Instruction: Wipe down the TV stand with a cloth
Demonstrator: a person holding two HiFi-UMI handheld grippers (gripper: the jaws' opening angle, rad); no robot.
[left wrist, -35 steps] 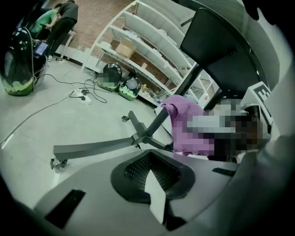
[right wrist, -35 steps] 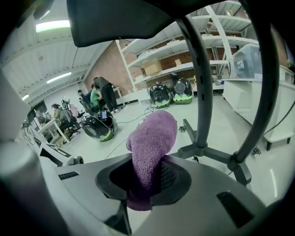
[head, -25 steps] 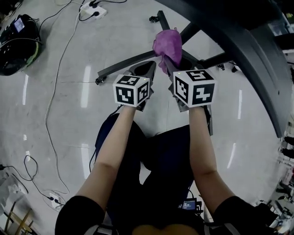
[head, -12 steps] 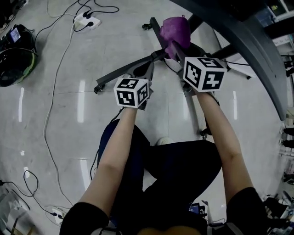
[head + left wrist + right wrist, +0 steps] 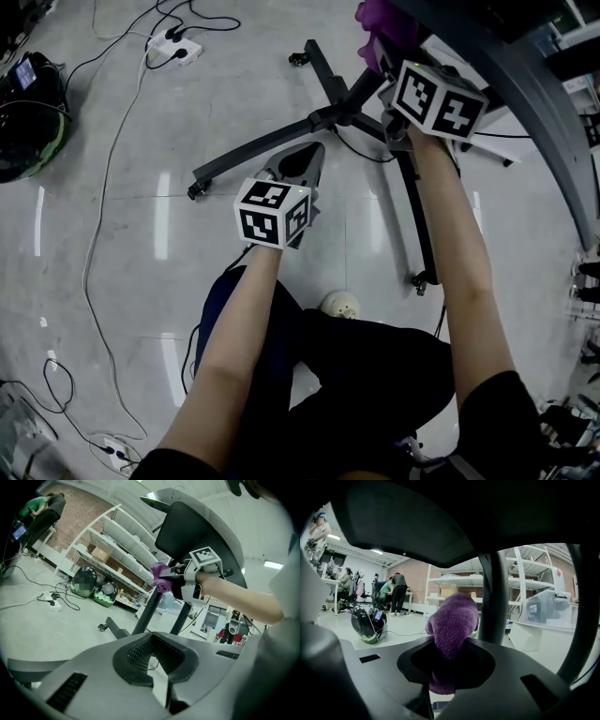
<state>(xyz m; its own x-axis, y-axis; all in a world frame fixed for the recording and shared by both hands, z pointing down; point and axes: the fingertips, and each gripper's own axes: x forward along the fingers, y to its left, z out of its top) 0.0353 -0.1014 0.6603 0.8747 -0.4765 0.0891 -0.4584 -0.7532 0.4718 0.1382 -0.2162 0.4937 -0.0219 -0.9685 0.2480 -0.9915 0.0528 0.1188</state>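
In the right claw (image 5: 446, 670), the purple cloth (image 5: 452, 620) sits clamped.

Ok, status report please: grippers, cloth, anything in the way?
Left gripper shut, empty, held lower. Right gripper shut on purple cloth, up beside TV stand post. Black cable loops by stand base.
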